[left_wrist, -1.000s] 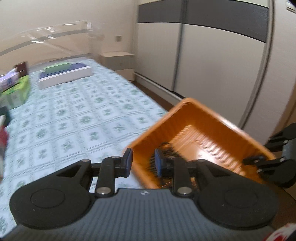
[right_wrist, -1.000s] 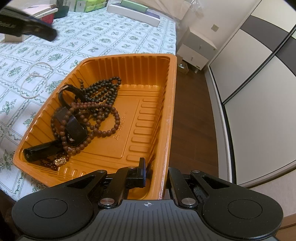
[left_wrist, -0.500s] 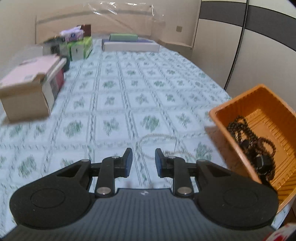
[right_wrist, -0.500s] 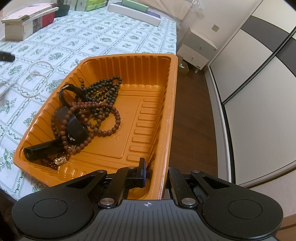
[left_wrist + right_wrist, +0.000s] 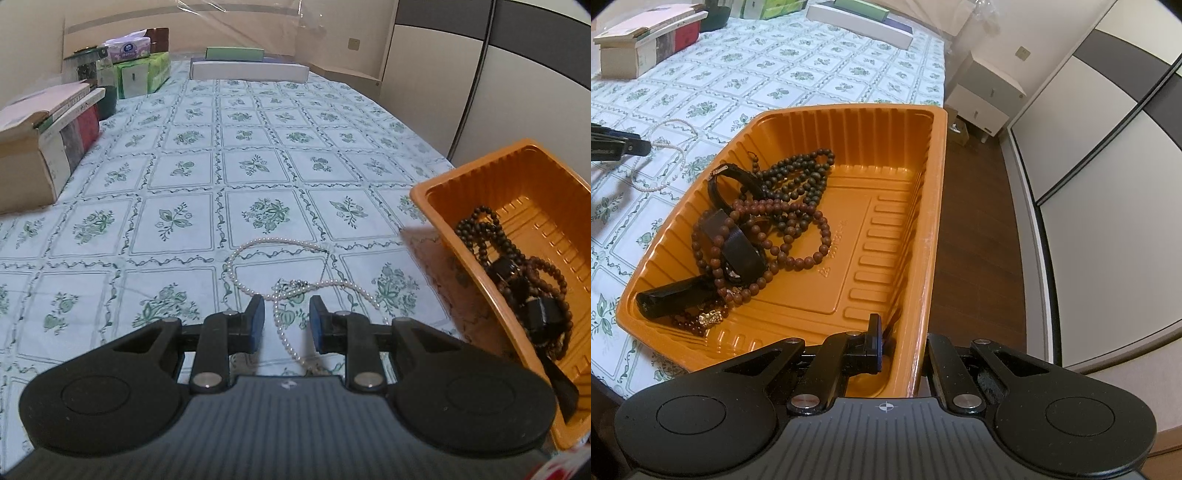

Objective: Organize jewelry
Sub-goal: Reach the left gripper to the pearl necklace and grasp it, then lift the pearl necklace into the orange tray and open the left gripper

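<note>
While your right gripper (image 5: 901, 347) clamps the orange tray's (image 5: 934, 206) rim, your left gripper (image 5: 284, 325), jaws apart, straddles the pearl necklace (image 5: 280, 291) on the bedspread; next, pinch a strand.

A white pearl necklace (image 5: 284, 291) lies looped flat on the cloth, just left of the orange tray (image 5: 923, 229), which holds 2 dark bead strands (image 5: 798, 192) tangled with black bands (image 5: 738, 240).
</note>
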The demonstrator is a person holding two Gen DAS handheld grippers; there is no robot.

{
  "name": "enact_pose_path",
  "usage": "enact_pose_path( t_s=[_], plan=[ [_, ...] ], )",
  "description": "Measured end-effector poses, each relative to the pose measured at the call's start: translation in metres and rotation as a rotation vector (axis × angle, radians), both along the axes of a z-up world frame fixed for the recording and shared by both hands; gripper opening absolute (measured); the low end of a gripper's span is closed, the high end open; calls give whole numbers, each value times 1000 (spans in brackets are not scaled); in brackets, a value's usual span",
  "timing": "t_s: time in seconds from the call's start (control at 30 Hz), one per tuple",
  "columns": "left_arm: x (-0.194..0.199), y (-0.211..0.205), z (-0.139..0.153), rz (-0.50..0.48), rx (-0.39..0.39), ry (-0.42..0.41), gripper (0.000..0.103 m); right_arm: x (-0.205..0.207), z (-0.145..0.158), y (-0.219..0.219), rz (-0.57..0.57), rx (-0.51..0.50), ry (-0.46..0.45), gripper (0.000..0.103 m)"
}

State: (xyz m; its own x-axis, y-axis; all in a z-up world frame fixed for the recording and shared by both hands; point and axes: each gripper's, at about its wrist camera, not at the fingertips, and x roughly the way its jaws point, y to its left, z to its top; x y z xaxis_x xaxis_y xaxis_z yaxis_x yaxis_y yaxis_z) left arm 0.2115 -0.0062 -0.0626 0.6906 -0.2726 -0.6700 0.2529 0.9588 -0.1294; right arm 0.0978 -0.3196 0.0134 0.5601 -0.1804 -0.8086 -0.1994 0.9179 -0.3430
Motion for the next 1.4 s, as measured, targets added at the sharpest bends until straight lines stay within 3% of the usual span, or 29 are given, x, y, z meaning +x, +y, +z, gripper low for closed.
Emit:
enact_pose_path(
  t_s=[0.17,0.23,0.33,0.53,1.07,1.4],
  plan=[
    [5,-6,-9,-2,44,-7,22,1,-1,0,-1,2,3,5],
    [5,-7,-10,2,52,-15,18,2,-1,0,-2,1,3,5],
    [7,-7,-10,-1,81,-10,3,2,-1,0,-4,0,3,5],
    [0,2,5,-7,86,-35,2,2,-2,0,-6,-1,2,5],
    [-13,20,123,-97,68,-221,2,2,-1,1,-3,-9,0,5],
    [-19,28,185,-146,14,-304,2,2,2,3,0,-16,-3,5]
  ],
)
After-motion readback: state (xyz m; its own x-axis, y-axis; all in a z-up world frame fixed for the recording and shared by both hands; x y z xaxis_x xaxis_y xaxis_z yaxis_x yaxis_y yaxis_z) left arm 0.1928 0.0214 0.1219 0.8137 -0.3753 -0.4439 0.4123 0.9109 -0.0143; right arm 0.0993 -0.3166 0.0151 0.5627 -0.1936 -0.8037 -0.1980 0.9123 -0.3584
